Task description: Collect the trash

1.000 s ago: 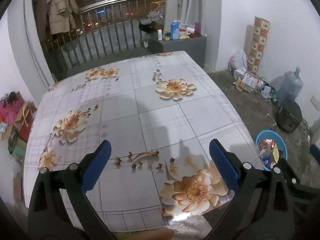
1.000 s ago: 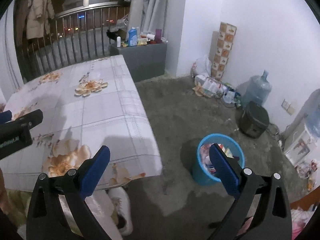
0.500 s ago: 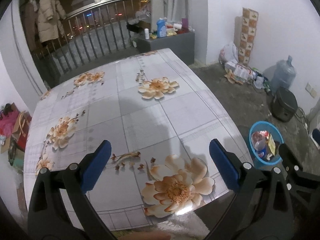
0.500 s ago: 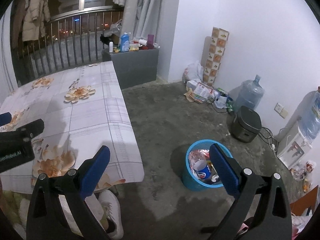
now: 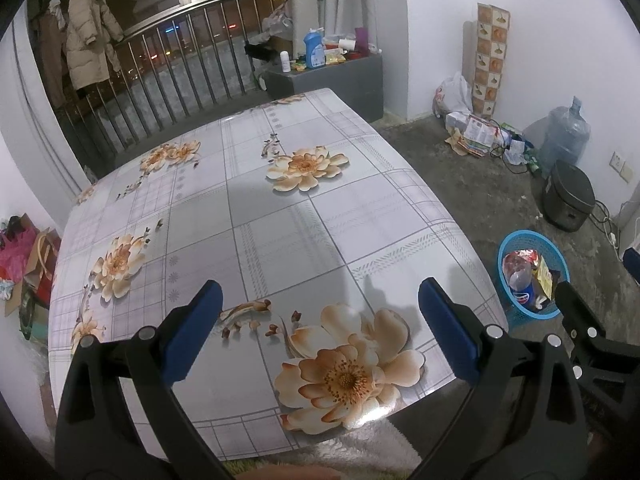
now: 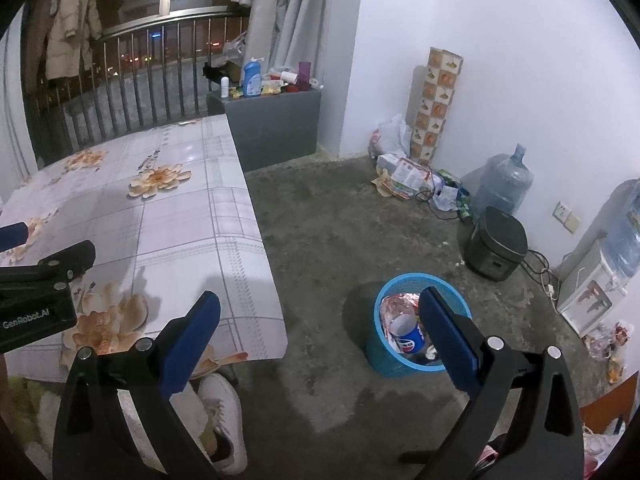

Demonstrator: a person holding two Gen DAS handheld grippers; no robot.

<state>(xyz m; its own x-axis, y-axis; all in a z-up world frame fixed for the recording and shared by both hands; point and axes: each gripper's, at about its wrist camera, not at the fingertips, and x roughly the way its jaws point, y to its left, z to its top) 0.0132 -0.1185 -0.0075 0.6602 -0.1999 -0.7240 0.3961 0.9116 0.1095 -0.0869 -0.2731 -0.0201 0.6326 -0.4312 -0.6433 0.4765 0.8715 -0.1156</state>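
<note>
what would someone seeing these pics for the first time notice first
The glossy floral plaid tablecloth fills the left wrist view, with nothing standing on it. On the bare concrete floor right of the table sits a round blue plastic mesh bin stuffed with wrappers and a Pepsi bottle. Both blue-padded grippers, left and right, gape open and empty.

Table under glossy grey-check floral tablecloth (image 5: 280,216), top bare. Grey cabinet (image 6: 276,120) behind it, cluttered; blue detergent bottle (image 6: 251,78) upright among the items. Beige padded coat (image 5: 88,36) hangs at metal railing (image 5: 180,68). Clear blue water jug (image 6: 504,184) stands by white wall; black rice cooker (image 6: 496,244) just beside it. White sneaker (image 6: 224,416) on concrete floor.
</note>
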